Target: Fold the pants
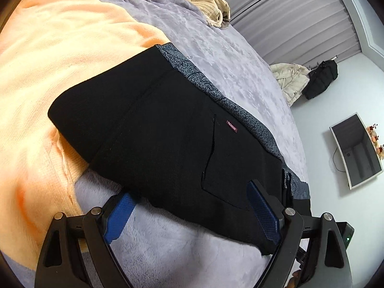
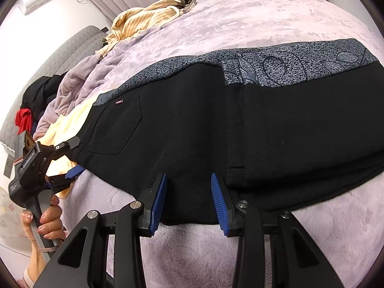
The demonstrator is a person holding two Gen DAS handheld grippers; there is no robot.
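Right gripper (image 2: 188, 198) sits low at the near edge of the black pants (image 2: 264, 129), jaws about half apart, blue pads either side of the hem. Fabric runs between them, but can't tell if the pads actually pinch it; looks like a small gap each side.

Left gripper (image 1: 192, 199) is at the waist end, jaws wide. One blue pad is on the lavender blanket (image 1: 168, 244) just off the pants' edge, the other lies over the black cloth near the back pocket (image 1: 225, 158). Nothing clamped, pads well apart w/ the waist corner between them. From the right wrist view a hand (image 2: 49, 218) w/ pale polished nails wraps the left tool's handle.

Pants lie flat across the bed, already doubled lengthwise, black side up, a small red label (image 1: 231, 126) by the pocket. Under them, sticking out along the far edge, a grey speckled garment (image 2: 288, 72) w/ leaf outlines. Waist end partly overlaps a peach blanket (image 1: 60, 60).

Further back: a tan striped top (image 2: 141, 24) crumpled on the blanket, a pile of dark and red clothes (image 2: 31, 105) against a grey quilted headboard (image 2: 60, 57). Off the bed, a beige coat (image 1: 290, 79) and black bag (image 1: 321, 79) by the wall, a mirror (image 1: 355, 151) leaning lower down, grey curtains (image 1: 300, 16) behind.
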